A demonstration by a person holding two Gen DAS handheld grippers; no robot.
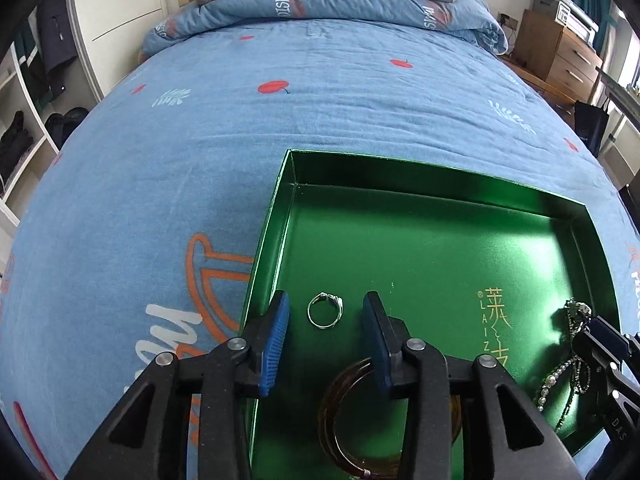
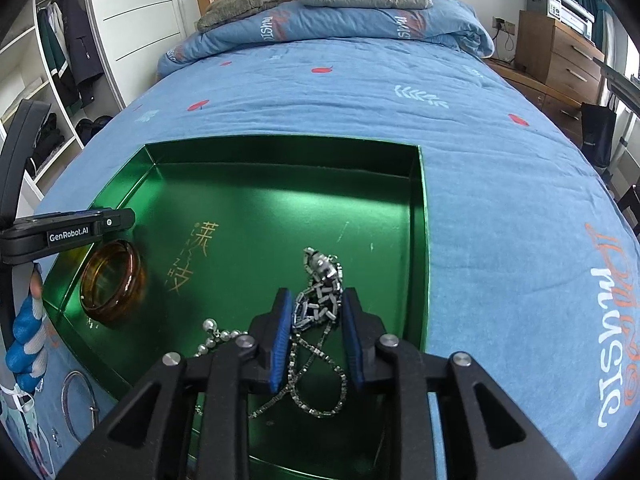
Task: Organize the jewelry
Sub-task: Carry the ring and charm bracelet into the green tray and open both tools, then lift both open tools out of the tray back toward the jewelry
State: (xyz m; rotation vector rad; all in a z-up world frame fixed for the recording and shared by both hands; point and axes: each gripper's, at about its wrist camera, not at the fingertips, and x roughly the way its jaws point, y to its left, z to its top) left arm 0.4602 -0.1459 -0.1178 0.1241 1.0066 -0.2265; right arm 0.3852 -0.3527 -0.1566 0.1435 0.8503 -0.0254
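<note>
Jewelry in green tray (image 1: 276, 216) on bed: silver ring (image 1: 325, 310) between open jaws of left gripper (image 1: 326, 334), amber bangle (image 2: 112, 282) nearby; right gripper (image 2: 314, 334) w/ jaws open around chain necklace (image 2: 320, 300)

The amber bangle (image 1: 360, 420) lies under the left tongs (image 1: 326, 320) in the left wrist view, its far arc hidden behind the right finger and its near arc partly covered by the black linkage. To the right of those tongs, the pearl strand (image 1: 554, 380) and the silver chain (image 1: 578, 312) run behind the right tongs (image 1: 608, 344), whose tips cannot be made out there.

In the right wrist view, the pearl strand (image 2: 216, 334) vanishes beneath the left finger of the right tongs (image 2: 316, 320). The chain's lower loop slips under the linkage. Left of them, a metal hoop (image 2: 78, 400) on the bed (image 2: 500, 200) is part hidden by the green tray's (image 2: 420, 240) wall. The left tongs (image 2: 120, 218) show side-on, so their gap cannot be read.
</note>
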